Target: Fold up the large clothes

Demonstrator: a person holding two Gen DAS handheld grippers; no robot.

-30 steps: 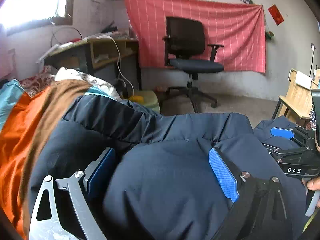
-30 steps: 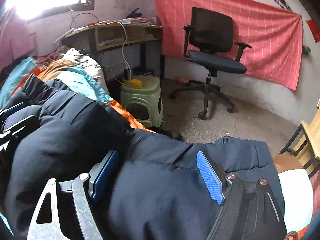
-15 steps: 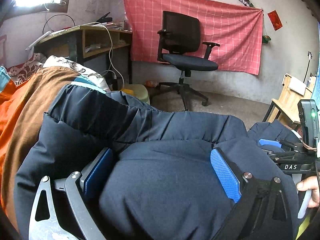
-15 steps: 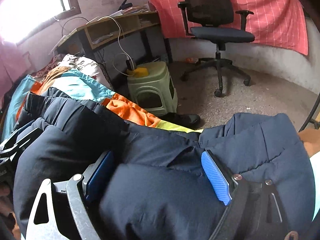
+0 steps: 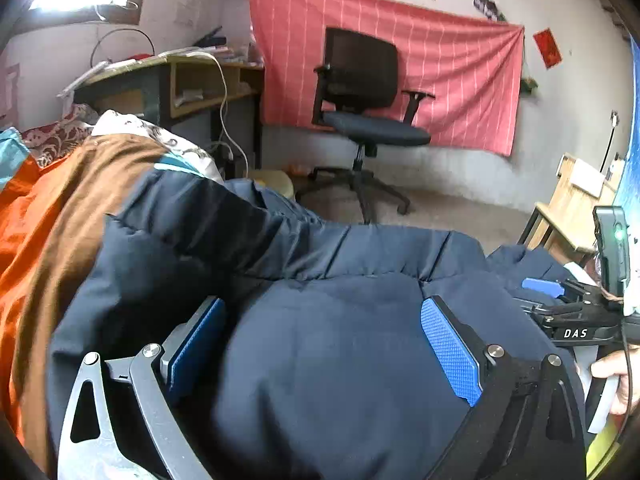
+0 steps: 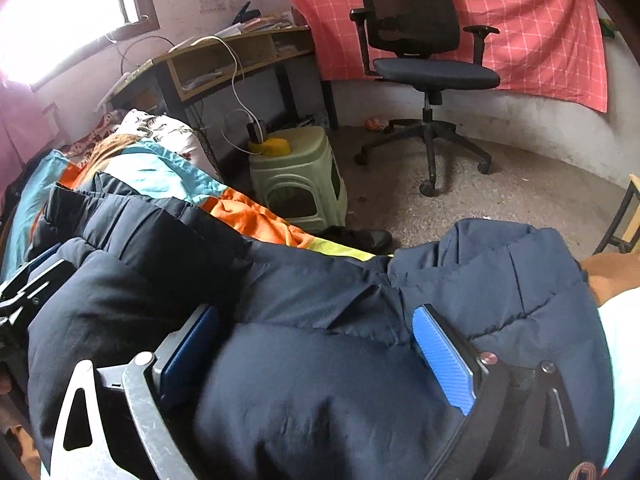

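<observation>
A dark navy padded jacket (image 5: 328,352) fills the lower half of both wrist views and lies over the bedding. My left gripper (image 5: 324,340) has a thick bulge of the jacket clamped between its blue pads. My right gripper (image 6: 316,352) grips another thick fold of the jacket (image 6: 320,380) the same way. The right gripper also shows at the right edge of the left wrist view (image 5: 560,300), held by a hand. The left gripper shows at the left edge of the right wrist view (image 6: 24,284).
Orange, brown and teal bedding (image 5: 48,216) lies under the jacket on the left. A green plastic stool (image 6: 298,176) stands by the bed. A black office chair (image 6: 420,64) and a desk (image 6: 224,60) stand beyond. A wooden bench (image 5: 568,208) is at right.
Both grippers keep their hold on the jacket. The views have shifted slightly as the jacket was carried along. The right view tilted downward, showing more floor and stool.
</observation>
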